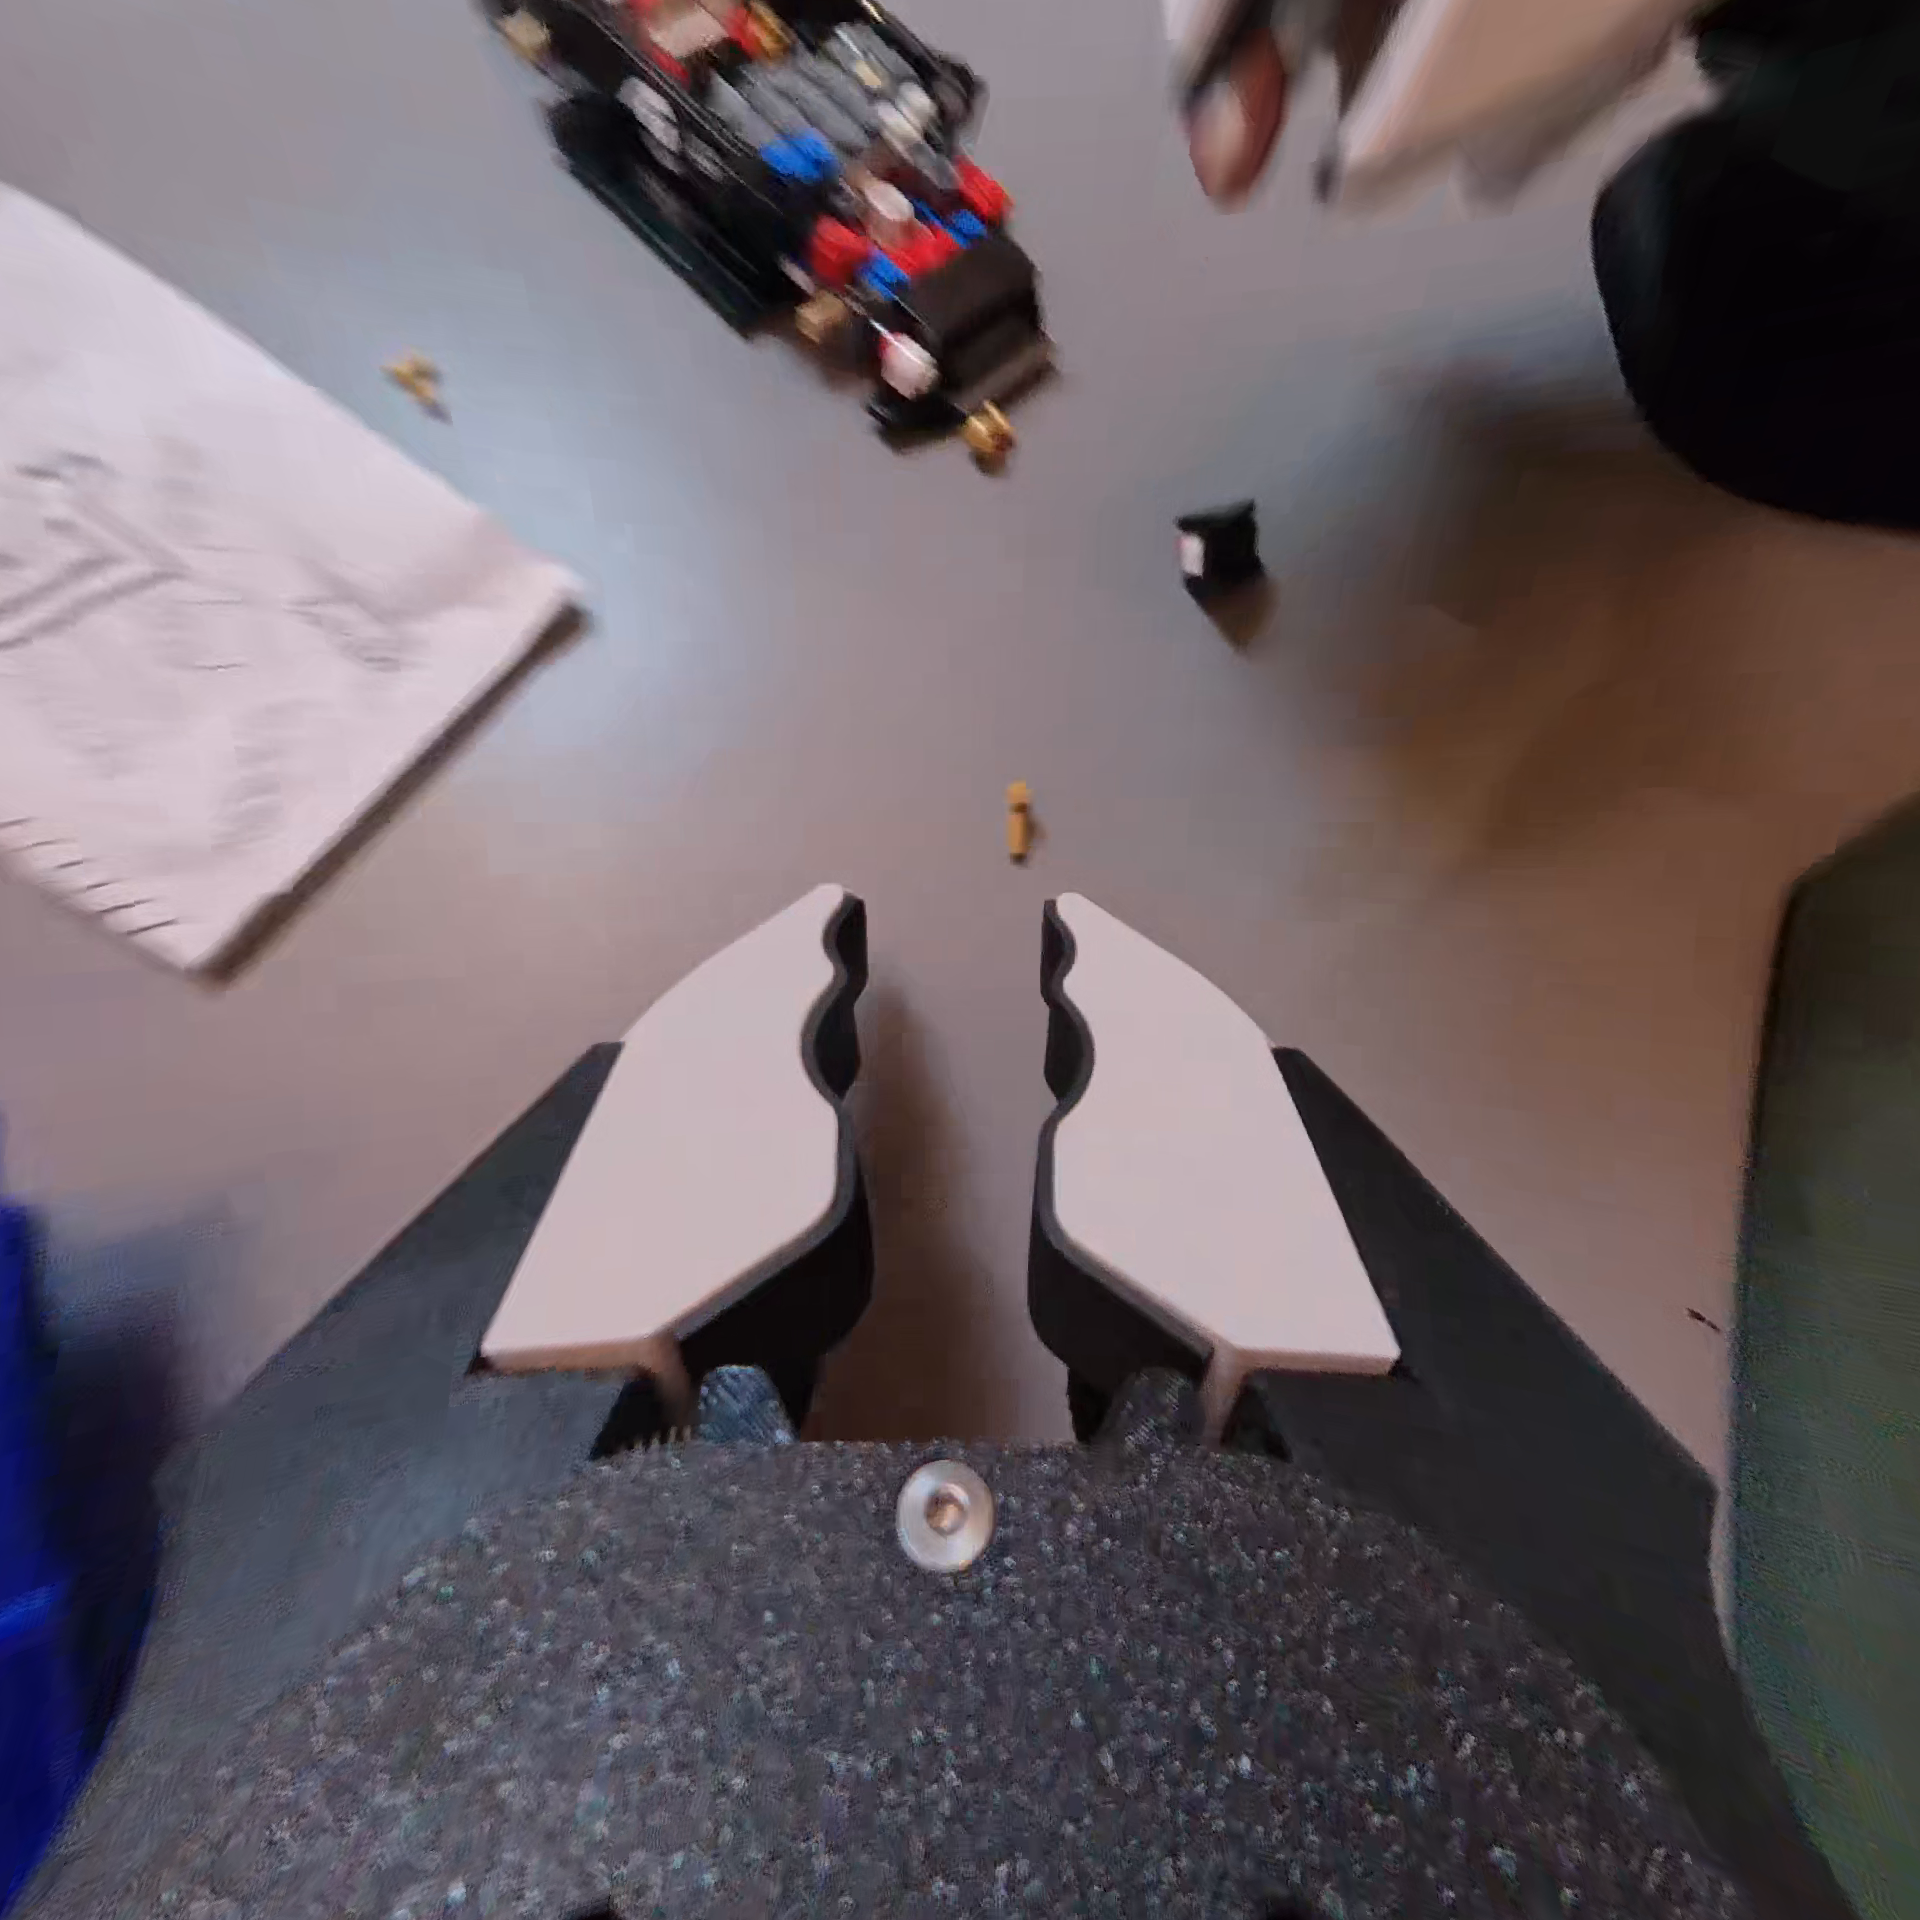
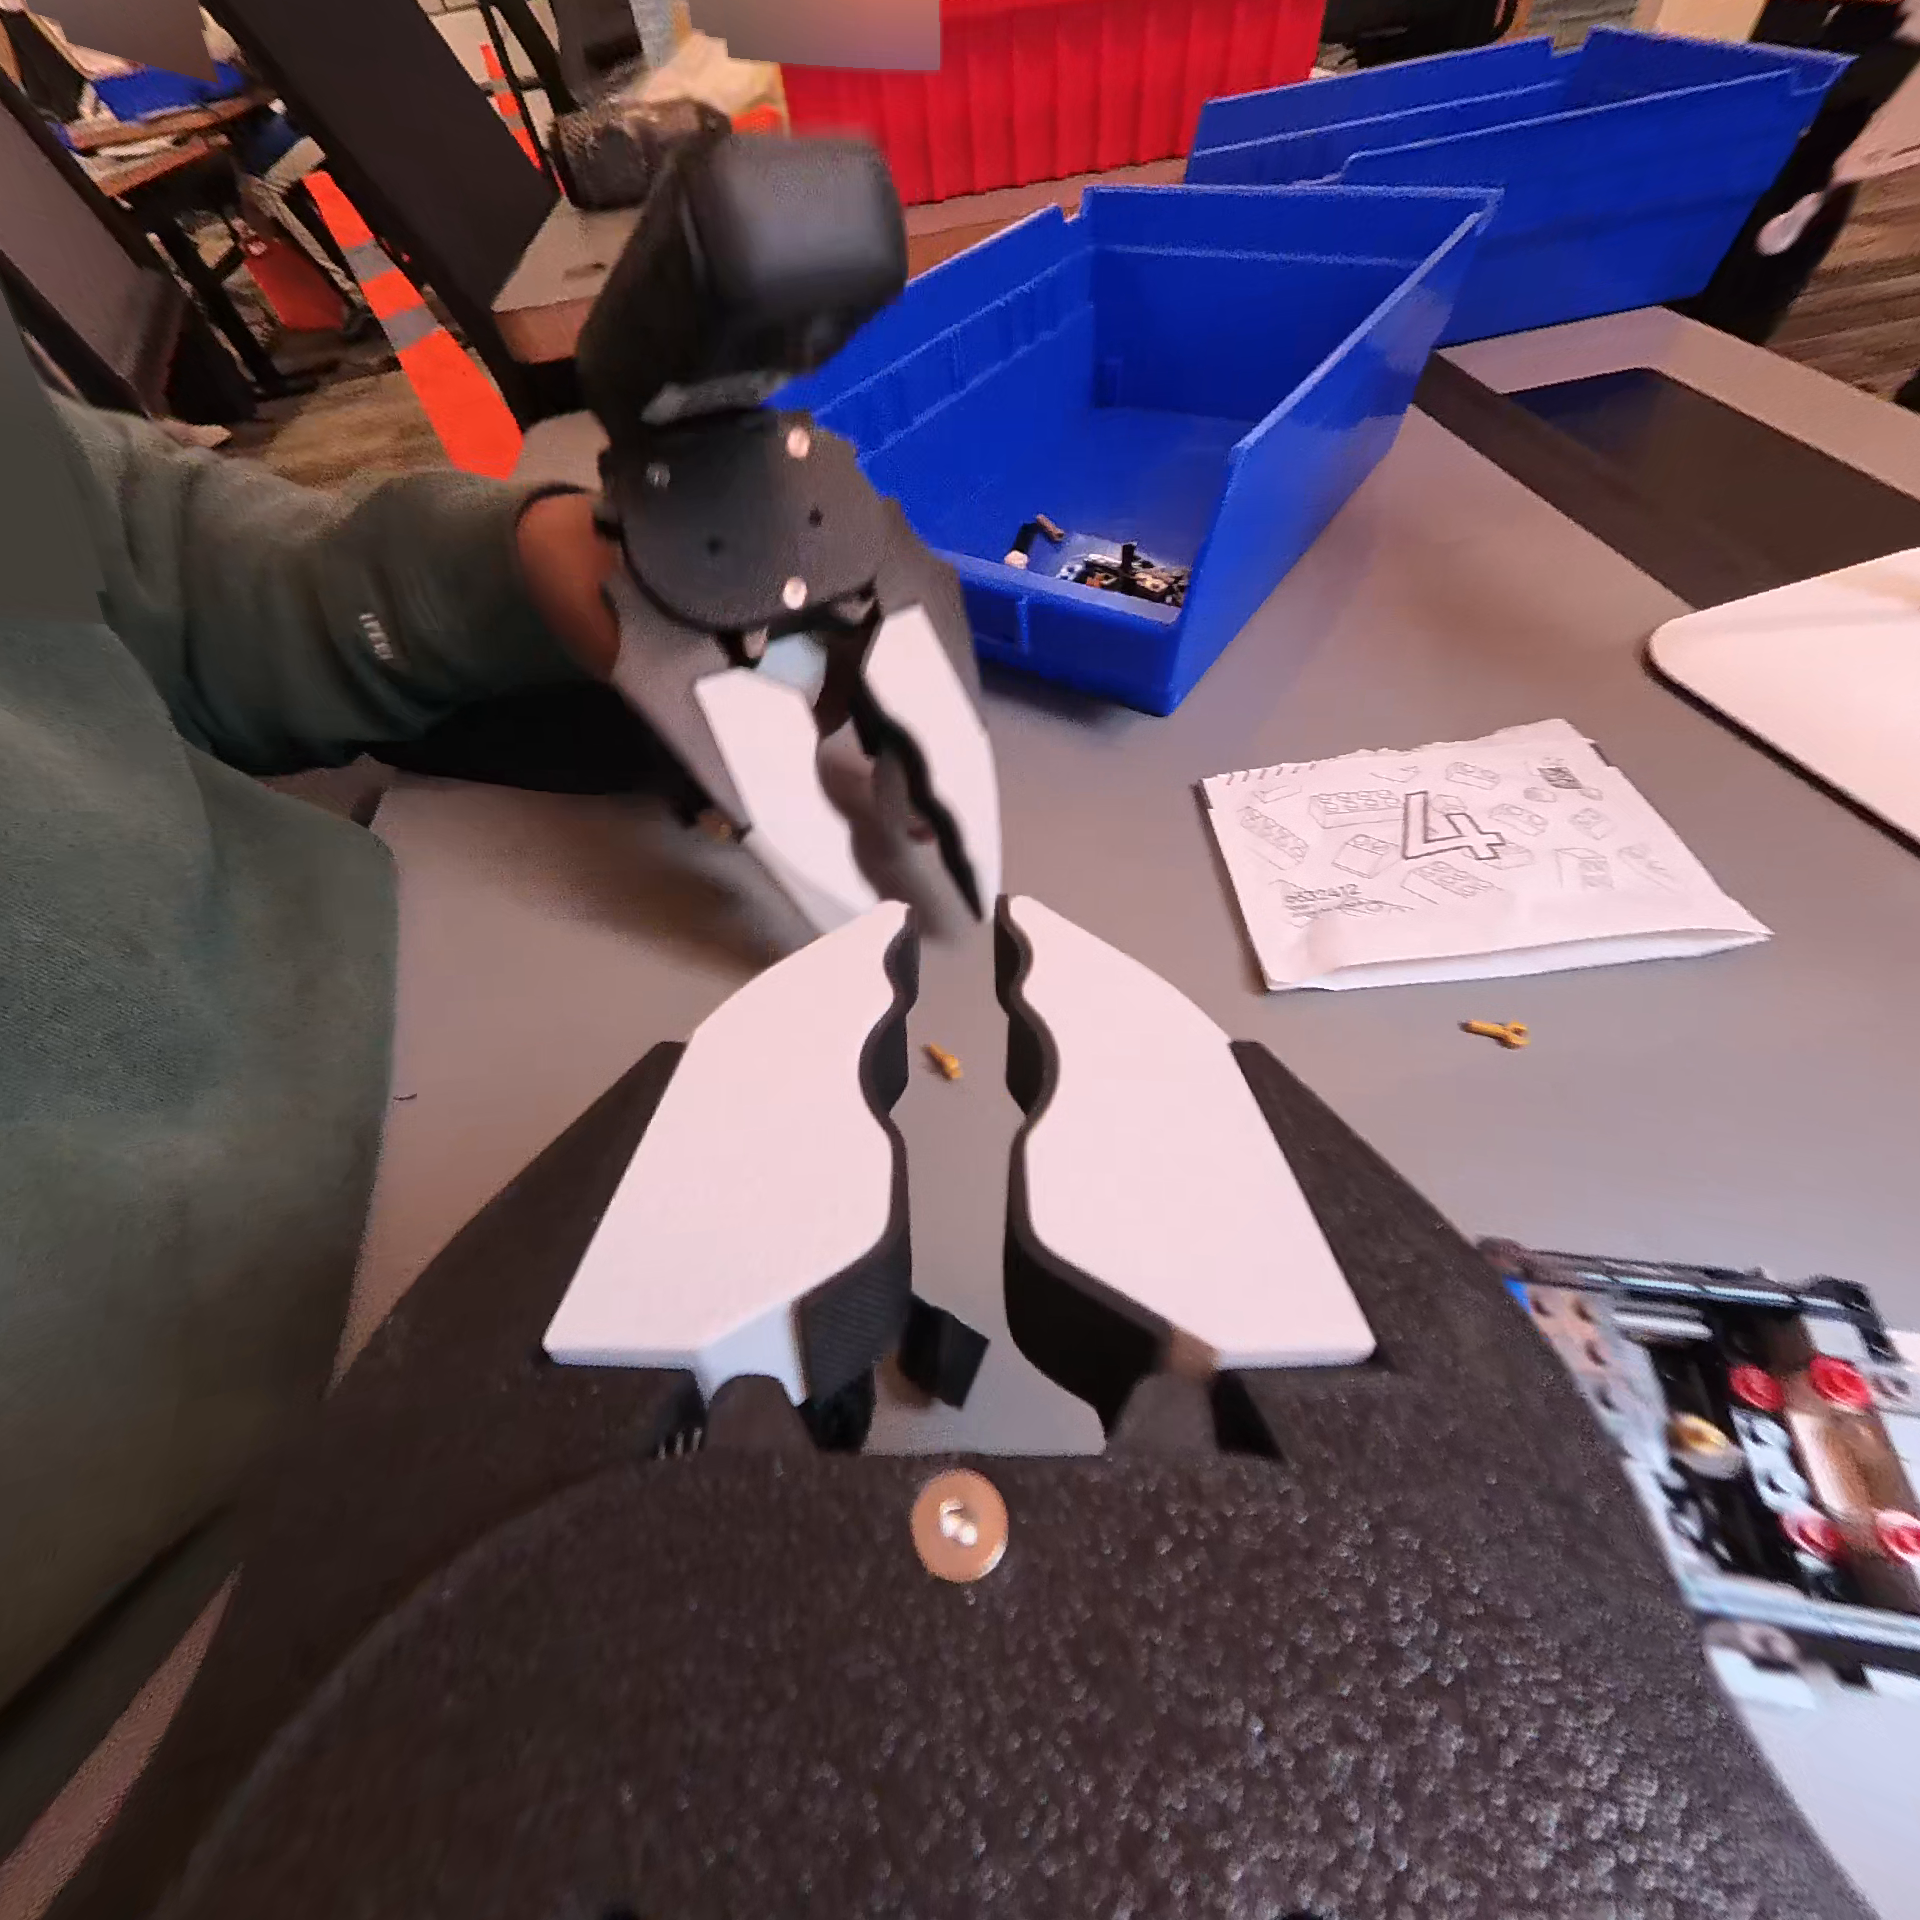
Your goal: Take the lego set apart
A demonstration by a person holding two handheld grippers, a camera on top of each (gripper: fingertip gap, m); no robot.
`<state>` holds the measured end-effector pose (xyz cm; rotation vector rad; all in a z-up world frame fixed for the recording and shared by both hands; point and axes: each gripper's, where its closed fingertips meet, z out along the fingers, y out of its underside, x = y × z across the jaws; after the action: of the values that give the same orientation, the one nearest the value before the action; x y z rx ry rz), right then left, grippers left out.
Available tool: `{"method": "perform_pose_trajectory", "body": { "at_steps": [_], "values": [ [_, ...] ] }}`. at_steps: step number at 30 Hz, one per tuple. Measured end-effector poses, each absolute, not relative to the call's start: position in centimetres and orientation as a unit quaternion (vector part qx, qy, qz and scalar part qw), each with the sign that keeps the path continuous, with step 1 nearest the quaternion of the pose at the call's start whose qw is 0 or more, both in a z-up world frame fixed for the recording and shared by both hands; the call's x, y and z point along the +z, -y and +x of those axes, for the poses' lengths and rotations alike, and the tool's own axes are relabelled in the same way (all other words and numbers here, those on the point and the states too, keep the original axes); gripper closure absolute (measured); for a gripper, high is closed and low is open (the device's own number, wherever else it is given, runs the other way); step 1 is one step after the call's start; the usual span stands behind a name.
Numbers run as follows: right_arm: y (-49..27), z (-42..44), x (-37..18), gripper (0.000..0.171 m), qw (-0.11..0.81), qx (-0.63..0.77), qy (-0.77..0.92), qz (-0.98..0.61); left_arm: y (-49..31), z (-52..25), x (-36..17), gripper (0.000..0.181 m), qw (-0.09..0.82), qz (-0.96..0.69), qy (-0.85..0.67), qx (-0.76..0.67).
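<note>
Two tongs hang over the grey table point(image 1: 727, 727), both released and holding nothing. The left gripper point(image 1: 954, 914) has its jaws parted above a small tan pin point(image 1: 1020, 821) just ahead of its tips, likely lined up to pick that loose piece. The right gripper point(image 2: 954, 920), jaws a little apart, hovers over the same pin. Beyond the left tips lie a black loose piece point(image 1: 1218, 549) and, farther, the lego set point(image 1: 821, 218); the set sits beside the right gripper's body, with a blue bin point(image 2: 1340, 457) far ahead.
</note>
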<state>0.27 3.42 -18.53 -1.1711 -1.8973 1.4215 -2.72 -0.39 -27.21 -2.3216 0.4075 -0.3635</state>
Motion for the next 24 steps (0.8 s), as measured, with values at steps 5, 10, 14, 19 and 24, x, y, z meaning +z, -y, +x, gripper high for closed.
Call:
{"method": "perform_pose_trajectory", "body": {
  "at_steps": [5, 10, 14, 19, 24],
  "values": [
    [-7.8, 1.1, -18.5, 0.153, 0.318, 0.457, 0.684, -0.472, -1.1, -1.0, -28.5, 0.154, 0.358, -0.908, -0.176, -0.126],
    [-11.7, 3.2, -21.3, 0.152, 0.338, 0.349, 0.705, -0.517, -1.4, -0.4, -28.6, 0.178, 0.355, -0.903, -0.213, -0.115],
    [-10.7, 4.3, -24.7, 0.152, 0.259, 0.333, 0.729, -0.539, -2.3, -4.8, -24.9, 0.178, 0.417, -0.893, -0.169, -0.026],
    [-9.4, 2.7, -26.7, 0.152, 0.251, 0.312, 0.740, -0.541, 0.1, -16.0, -20.1, 0.178, 0.452, -0.884, 0.008, 0.119],
    [-9.3, 1.9, -28.0, 0.155, 0.243, 0.281, 0.742, -0.558, 2.5, -19.6, -21.7, 0.131, 0.416, -0.898, 0.106, 0.094]
  ]
}}
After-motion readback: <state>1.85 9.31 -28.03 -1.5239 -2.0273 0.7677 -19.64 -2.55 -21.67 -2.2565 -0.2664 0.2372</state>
